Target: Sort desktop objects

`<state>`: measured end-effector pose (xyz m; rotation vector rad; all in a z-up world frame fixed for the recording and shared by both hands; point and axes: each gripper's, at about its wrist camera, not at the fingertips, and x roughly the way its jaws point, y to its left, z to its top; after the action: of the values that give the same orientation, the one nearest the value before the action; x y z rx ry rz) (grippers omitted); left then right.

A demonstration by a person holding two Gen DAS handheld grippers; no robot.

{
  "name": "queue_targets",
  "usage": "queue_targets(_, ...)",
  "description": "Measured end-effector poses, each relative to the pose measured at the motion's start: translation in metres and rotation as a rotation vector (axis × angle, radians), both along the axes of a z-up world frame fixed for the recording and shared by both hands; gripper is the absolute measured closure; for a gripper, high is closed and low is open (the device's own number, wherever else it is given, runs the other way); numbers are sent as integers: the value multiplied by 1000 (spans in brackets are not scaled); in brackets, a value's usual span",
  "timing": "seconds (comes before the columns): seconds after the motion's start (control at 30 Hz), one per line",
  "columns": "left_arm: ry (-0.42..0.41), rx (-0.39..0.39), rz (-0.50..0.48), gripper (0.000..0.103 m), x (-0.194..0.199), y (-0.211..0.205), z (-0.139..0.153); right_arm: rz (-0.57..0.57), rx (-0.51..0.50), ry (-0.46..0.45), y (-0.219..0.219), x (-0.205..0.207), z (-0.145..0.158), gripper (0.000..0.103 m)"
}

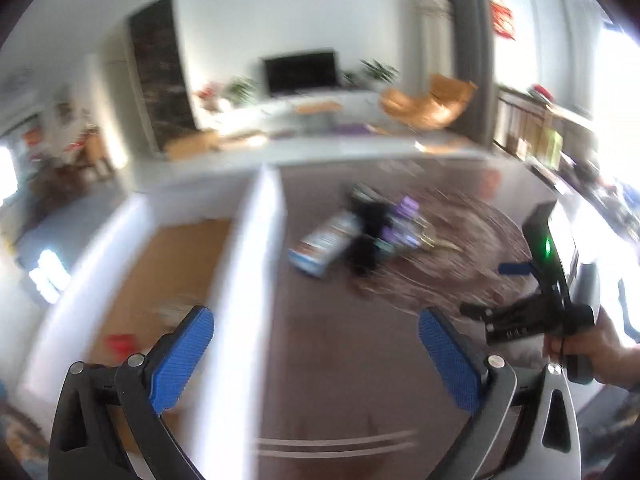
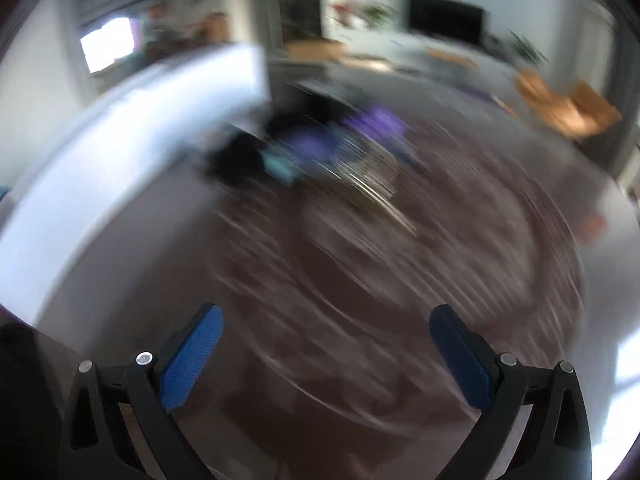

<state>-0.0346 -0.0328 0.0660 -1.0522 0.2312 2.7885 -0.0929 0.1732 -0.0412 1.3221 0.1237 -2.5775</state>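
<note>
A blurred pile of desktop objects lies on a brown round table [image 1: 360, 360]: a white and blue box [image 1: 324, 246], something black [image 1: 366, 240] and a purple item [image 1: 404, 214]. My left gripper [image 1: 316, 314] stands open over the table near the pile, with nothing between its blue pads. At the right of the left wrist view, a hand [image 1: 600, 354] holds my right gripper [image 1: 490, 288]. In the right wrist view the right gripper [image 2: 326, 312] is open and empty above the table, and the pile shows as smeared purple [image 2: 372, 124], black [image 2: 240, 152] and teal [image 2: 278, 168].
A white-walled bin [image 1: 248, 272] with a tan bottom stands left of the table, with a small red thing [image 1: 120, 344] inside. Its wall [image 2: 132, 136] also shows in the right wrist view. Behind are a television [image 1: 300, 72] and an orange chair [image 1: 428, 104].
</note>
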Motion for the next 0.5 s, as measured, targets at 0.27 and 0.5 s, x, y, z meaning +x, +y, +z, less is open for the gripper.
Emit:
queue_targets(0.27, -224, 3, 56, 0, -56, 43, -118, -117, 1, 5, 51, 10, -13, 0)
queue_targets(0.5, -253, 45, 87, 0, -69, 39, -135, -114, 45, 1, 40, 13, -10, 0)
